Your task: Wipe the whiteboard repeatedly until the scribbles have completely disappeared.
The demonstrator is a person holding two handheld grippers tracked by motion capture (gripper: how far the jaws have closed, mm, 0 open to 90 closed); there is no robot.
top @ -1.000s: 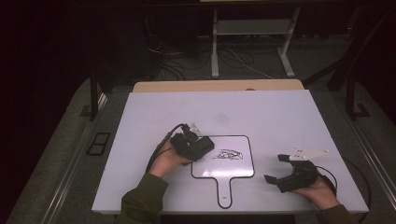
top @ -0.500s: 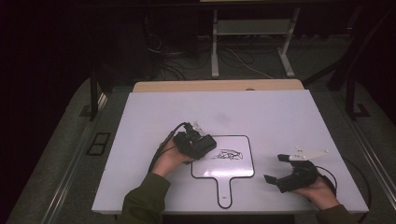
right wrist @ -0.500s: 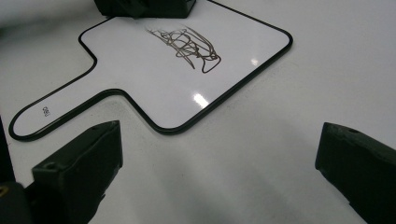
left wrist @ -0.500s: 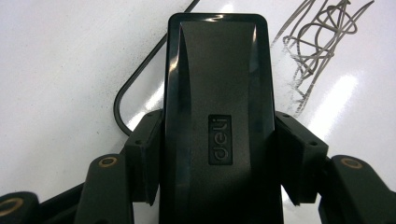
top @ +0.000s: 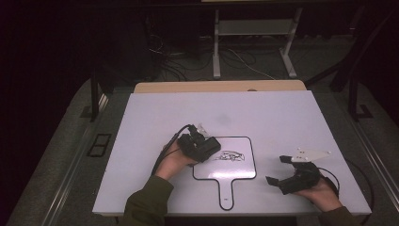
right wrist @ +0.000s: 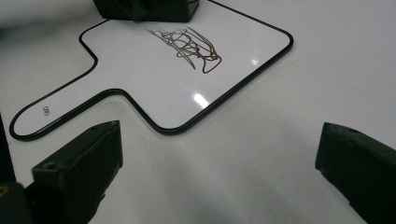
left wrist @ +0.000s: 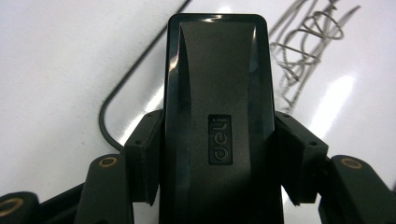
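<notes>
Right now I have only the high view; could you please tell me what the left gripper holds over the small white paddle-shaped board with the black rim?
Observer: The left gripper has its jaws shut on the sides of a glossy black plastic block eraser stamped "deli".
Operator: Thank you. Where is the scribble?
Observer: The dark looping scribble lies just right of the eraser's far end in the left gripper view.
Operator: And the right gripper?
Observer: Its jaws stand wide open, bare white table between them.
</notes>
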